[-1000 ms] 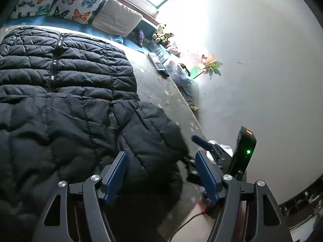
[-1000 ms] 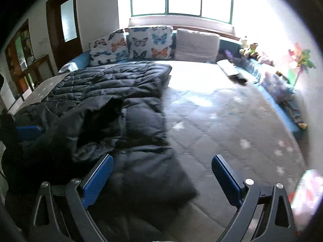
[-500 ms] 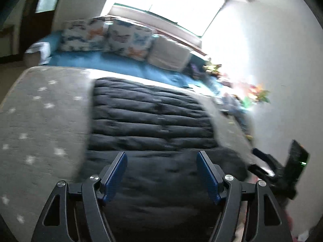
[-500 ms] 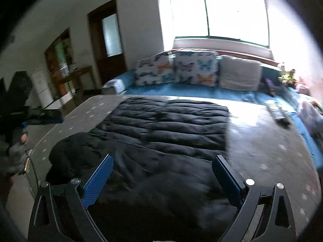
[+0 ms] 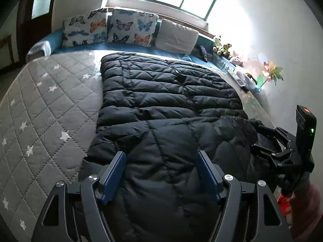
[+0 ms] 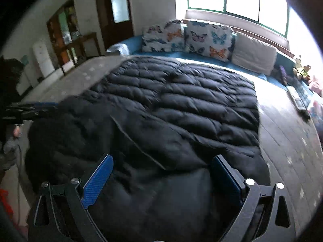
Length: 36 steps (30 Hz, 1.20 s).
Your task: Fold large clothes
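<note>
A black quilted puffer jacket [image 5: 167, 100] lies spread lengthwise on the grey star-quilted mattress [image 5: 50, 104], its near end folded over into a thick layer. My left gripper [image 5: 160, 155] hovers open over that near end, its blue pads wide apart and holding nothing. In the same view my right gripper [image 5: 270, 143] shows at the jacket's right edge. In the right wrist view the jacket [image 6: 181, 109] fills the middle. My right gripper [image 6: 162, 159] stands open above its near end, empty. My left gripper [image 6: 30, 109] shows blurred at the jacket's left side.
Two butterfly cushions [image 5: 109, 28] and a beige pillow [image 5: 176, 38] line the blue bench under the window. Soft toys [image 5: 222, 48], a pinwheel [image 5: 270, 74] and a flat dark device [image 6: 298, 100] sit along the right wall. A door [image 6: 119, 10] and shelves [image 6: 66, 32] stand far left.
Both views have swung round from the right side of the bed to face the cushions. The jacket, bunched up before, now lies flat and squared. Both grippers have stayed open.
</note>
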Tool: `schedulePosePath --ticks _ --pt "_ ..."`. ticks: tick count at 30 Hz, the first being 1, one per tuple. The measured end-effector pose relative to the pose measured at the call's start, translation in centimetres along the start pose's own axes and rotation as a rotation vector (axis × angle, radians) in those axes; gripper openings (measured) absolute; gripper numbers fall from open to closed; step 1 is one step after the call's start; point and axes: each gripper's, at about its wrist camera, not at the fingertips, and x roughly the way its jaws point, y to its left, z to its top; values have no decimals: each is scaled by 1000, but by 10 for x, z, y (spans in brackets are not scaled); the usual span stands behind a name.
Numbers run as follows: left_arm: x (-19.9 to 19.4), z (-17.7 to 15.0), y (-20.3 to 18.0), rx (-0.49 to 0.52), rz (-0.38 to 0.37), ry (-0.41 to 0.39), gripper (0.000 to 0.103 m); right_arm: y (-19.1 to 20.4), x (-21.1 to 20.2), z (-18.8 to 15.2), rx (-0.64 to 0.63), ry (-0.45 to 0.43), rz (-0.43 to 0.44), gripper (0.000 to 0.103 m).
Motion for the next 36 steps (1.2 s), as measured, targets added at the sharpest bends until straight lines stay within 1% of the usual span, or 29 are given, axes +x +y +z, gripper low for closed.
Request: schedulePosePath --ticks 5,9,10,12,13,14,16,17,19,21,23,25,28,30,31,34,36 --pt "-2 -16 -23 57 -7 7 75 -15 -5 -23 26 40 -36 103" --pt "-1 -35 -44 128 -20 25 76 -27 -7 -39 65 40 -30 103" --pt "0 -40 -50 162 -14 27 78 -30 -6 -42 75 34 -22 103" --pt "3 -45 -63 222 25 36 79 -30 -7 -43 76 31 -27 103" --pt "2 -44 -66 229 19 45 79 -28 -9 -42 65 32 -38 103" --pt "-1 -42 -68 228 2 50 79 -28 -11 -41 58 33 -48 103" --pt "-10 -35 -72 214 -70 55 79 -26 -22 -37 56 26 -61 103" --pt "-14 -31 -75 216 -86 51 79 -25 -31 -34 52 13 -70 103" --pt "-22 -21 -82 240 -92 22 79 -24 -43 -26 40 -21 -91 103" --pt "-26 -11 -86 245 -104 5 79 -20 -56 -18 30 -59 -82 103" --pt "-24 4 -84 217 -135 3 79 -15 -62 -5 17 -88 -39 103" --pt "-17 17 -79 183 -142 5 78 -8 -57 3 -6 -98 -19 103" --pt "-1 32 -64 109 -178 40 75 5 -40 17 -58 -93 12 103" --pt "11 34 -56 68 -203 65 75 11 -24 21 -68 -66 43 103" --pt "17 33 -55 57 -207 77 74 11 -18 22 -68 -58 43 103" --pt "31 24 -57 74 -205 102 74 8 3 19 -51 -7 50 102" --pt "40 18 -64 108 -199 115 74 3 11 11 -40 16 55 100"
